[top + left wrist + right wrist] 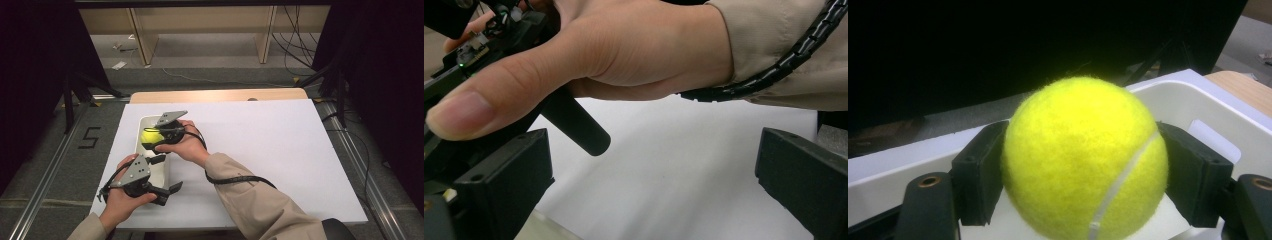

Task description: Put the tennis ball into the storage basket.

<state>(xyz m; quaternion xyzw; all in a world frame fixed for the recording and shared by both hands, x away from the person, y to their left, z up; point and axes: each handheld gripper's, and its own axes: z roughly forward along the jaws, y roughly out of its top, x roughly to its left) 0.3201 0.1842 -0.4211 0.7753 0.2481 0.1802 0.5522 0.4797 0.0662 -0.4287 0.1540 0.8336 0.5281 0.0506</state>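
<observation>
A yellow tennis ball [149, 135] [1083, 160] hangs just above the far end of a white tray [142, 121] [1198, 100]. My right gripper [150, 140] [1083, 172] is shut on it, one black pad pressing each side. My left gripper [166, 173] [654, 185] sits at the tray's near end, pointing right, its jaws wide apart with nothing between them. In the left gripper view the person's right hand [624, 50] and sleeve are close ahead.
The white mat [270, 150] covers the table, with wide free room to the right of the tray. A wooden table edge [215, 95] shows behind it. A coiled black cable [240, 179] runs along the right forearm.
</observation>
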